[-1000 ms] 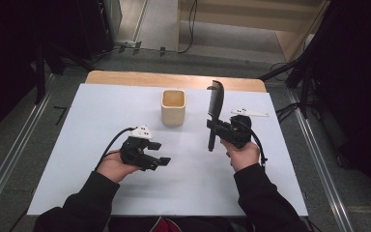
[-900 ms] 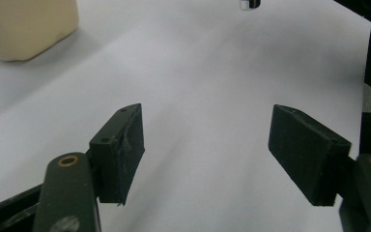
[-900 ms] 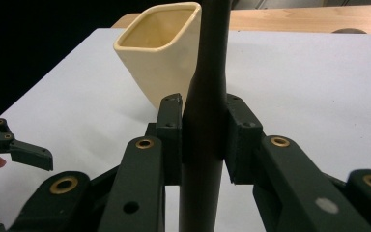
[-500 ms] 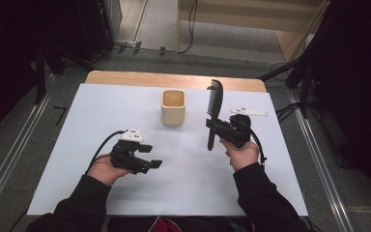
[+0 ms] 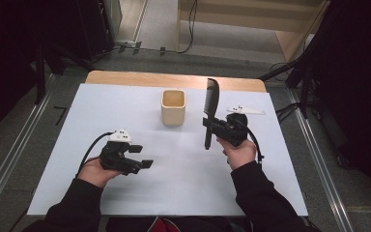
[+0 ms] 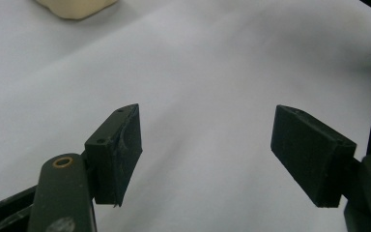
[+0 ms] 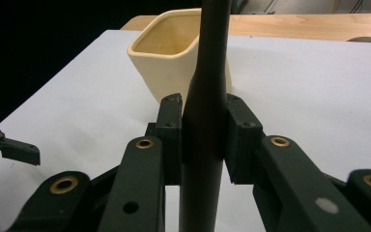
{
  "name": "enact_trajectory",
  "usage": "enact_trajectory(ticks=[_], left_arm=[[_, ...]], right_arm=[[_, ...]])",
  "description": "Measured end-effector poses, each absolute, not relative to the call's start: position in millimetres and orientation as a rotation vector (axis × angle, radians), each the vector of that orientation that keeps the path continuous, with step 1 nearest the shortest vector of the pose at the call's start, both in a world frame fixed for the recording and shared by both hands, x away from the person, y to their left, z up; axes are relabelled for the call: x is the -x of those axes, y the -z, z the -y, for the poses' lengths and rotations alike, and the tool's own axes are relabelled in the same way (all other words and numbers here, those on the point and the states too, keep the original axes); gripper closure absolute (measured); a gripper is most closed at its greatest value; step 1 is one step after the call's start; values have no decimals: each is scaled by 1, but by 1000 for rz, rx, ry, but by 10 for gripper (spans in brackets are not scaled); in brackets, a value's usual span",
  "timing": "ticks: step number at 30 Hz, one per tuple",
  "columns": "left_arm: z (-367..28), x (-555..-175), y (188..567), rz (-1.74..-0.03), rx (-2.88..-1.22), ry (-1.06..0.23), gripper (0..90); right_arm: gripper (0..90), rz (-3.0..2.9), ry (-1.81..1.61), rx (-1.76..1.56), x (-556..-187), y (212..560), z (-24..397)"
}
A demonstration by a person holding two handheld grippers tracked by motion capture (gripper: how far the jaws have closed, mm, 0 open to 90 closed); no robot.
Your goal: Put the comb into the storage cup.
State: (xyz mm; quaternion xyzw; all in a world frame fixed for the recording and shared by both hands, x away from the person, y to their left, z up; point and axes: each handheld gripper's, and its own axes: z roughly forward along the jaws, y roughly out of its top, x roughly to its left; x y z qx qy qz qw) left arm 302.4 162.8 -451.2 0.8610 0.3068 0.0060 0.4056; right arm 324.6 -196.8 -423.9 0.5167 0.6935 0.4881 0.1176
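The left gripper (image 5: 142, 164) has drifted nearer and leftward, its jaws spread and empty, while the right gripper (image 5: 211, 125) stays clamped on the black comb (image 5: 210, 104), right of the cup (image 5: 173, 107).

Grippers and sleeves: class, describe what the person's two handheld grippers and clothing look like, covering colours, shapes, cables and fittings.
Both arms wear dark long sleeves. The left gripper and right gripper are black, each carrying a pale grey plate on top and trailing a black cable. Up close, each jaw is a flat black link with brass-coloured pivot rings, ending in a blocky black pad.
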Motion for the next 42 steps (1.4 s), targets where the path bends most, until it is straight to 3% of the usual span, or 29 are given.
enact_trajectory(ticks=[42], left_arm=[[-191, -299, 455, -895, -2123, -41, 271]], right_arm=[[699, -2023, -1464, -1461, -340, 404, 173]])
